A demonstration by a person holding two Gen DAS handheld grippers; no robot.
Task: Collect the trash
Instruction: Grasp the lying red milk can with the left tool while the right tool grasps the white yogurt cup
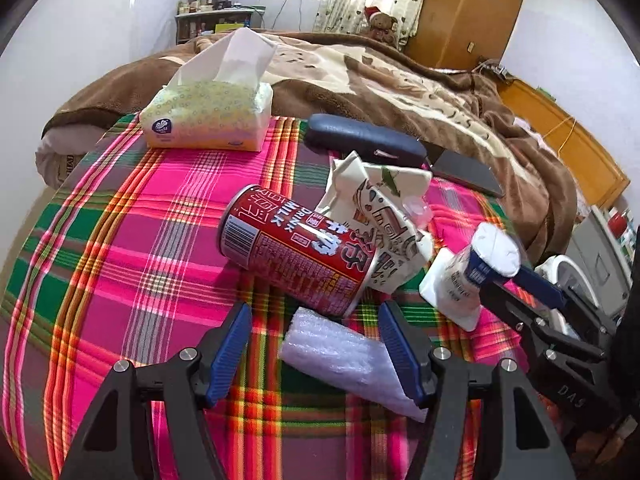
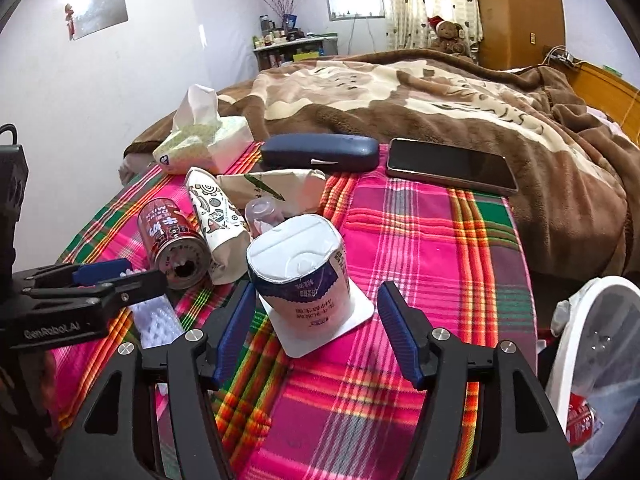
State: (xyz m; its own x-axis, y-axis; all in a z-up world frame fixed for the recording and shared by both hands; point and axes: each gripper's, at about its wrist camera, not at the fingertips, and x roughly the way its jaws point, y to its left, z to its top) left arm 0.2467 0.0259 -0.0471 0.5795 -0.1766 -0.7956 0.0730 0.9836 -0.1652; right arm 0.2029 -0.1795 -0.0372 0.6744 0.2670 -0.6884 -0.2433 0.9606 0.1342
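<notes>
On a plaid cloth (image 1: 120, 240), the left gripper (image 1: 316, 356) stands half open around a strip of white bubble wrap (image 1: 344, 364); whether the pads press it cannot be told. The red milk can (image 1: 296, 248) lies on its side just beyond the strip, crumpled printed paper (image 1: 384, 216) against it. The right wrist view alone shows the can's open end (image 2: 182, 262), a phone (image 2: 450, 170) far right of the can, and a white bin (image 2: 576, 344) lined with a bag. There the right gripper (image 2: 316, 336) stands wide, its pads clear of an upturned yogurt cup (image 2: 304, 276) right of the can.
</notes>
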